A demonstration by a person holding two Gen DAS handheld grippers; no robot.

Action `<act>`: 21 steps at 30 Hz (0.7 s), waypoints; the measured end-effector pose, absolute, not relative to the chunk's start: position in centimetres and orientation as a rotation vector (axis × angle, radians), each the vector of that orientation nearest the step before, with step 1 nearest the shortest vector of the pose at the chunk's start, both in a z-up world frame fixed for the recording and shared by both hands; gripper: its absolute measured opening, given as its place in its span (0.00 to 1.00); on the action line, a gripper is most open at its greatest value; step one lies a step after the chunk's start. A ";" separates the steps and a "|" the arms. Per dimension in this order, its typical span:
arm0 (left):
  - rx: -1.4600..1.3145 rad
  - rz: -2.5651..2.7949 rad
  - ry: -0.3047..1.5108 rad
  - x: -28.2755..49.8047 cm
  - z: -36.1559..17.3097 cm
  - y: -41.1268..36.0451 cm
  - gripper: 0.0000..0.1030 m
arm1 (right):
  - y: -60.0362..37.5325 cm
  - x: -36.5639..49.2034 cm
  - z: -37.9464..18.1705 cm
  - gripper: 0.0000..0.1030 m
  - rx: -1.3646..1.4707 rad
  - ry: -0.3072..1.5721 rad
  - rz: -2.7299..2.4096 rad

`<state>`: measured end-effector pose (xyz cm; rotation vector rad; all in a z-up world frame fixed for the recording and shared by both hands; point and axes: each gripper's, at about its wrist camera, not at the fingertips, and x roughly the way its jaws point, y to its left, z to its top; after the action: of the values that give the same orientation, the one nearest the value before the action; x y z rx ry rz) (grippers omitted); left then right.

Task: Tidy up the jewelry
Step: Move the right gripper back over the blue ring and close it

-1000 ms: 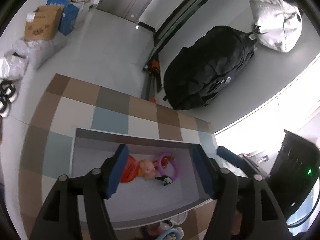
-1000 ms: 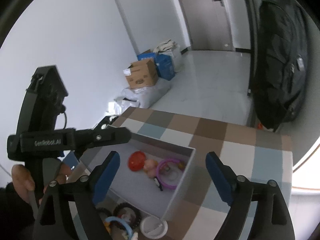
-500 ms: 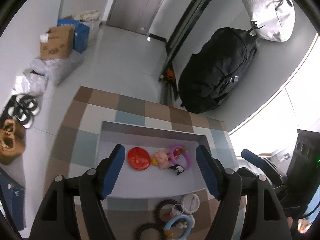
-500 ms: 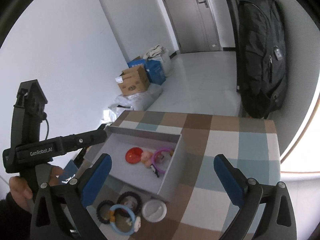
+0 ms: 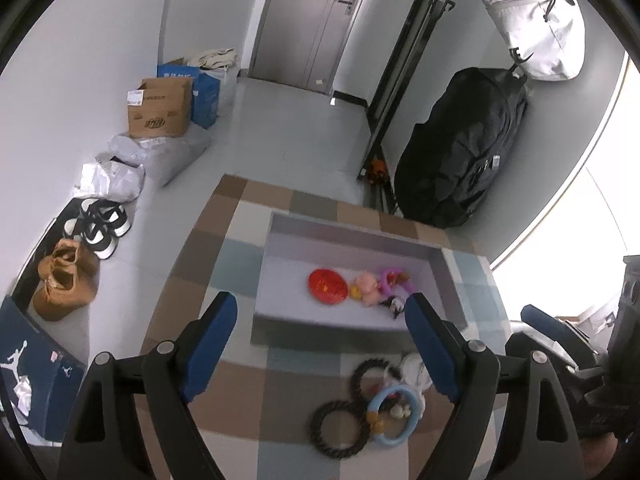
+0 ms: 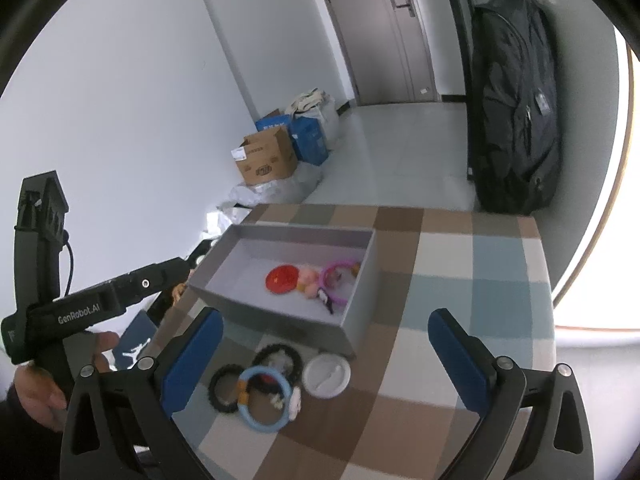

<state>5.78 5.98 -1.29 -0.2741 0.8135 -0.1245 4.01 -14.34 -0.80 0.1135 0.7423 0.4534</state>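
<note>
Checkered cloth (image 5: 240, 240) in brown, blue and cream is covering the table, which is standing in a pale hallway with a grey door (image 5: 316, 20) at the far end. Seen from the left wrist, a shallow grey box (image 5: 452, 276) is sitting on the cloth, and a red disc (image 5: 327, 286), a pink figure (image 5: 367, 286) and a purple ring (image 5: 394, 280) are lying close together on its floor. Just outside the box's near wall, two black toothed rings (image 5: 340, 424), a light blue ring (image 5: 394, 412) and a white round lid (image 5: 416, 368) are clustering on the cloth. The left gripper (image 5: 320, 344) is hovering above the near box wall, its jaws opening, with nothing between the blue pads. On the floor at left, a cardboard box (image 5: 160, 108), sneakers (image 5: 100, 228) and tan boots (image 5: 64, 280) are lining the wall; a black bag (image 5: 460, 152) is leaning at right.

From the right wrist, the same grey box (image 6: 280, 312) is lying left of centre, holding the red disc (image 6: 282, 278), pink figure (image 6: 306, 278) and purple ring (image 6: 340, 276). The black toothed rings (image 6: 224, 388), the light blue ring (image 6: 264, 398) and the white lid (image 6: 326, 376) are resting touching or overlapping one another, just beside the box's near corner. The right gripper (image 6: 326, 352) is standing wide apart over them, grasping nothing. At left, a hand (image 6: 48, 380) is gripping the left tool's handle.
</note>
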 end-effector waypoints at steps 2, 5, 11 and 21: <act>-0.273 -0.118 0.821 5.3 -1.5 6.1 0.81 | -14.4 3.6 -1.2 1.00 0.130 0.760 0.451; -0.269 -0.115 0.831 4.7 -1.7 6.0 0.81 | -14.2 3.0 -1.9 1.00 0.144 0.801 0.456; -0.256 -0.114 0.858 4.3 -2.1 5.8 0.81 | -13.1 1.7 -3.7 1.00 0.123 0.886 0.469; -0.252 -0.068 0.889 3.9 -2.7 6.8 0.81 | -10.2 0.9 -6.5 0.90 0.040 0.975 0.501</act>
<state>3.94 6.82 -2.71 -0.2522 0.8891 -0.0684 0.90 -10.16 -6.51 0.0402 0.9747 0.5009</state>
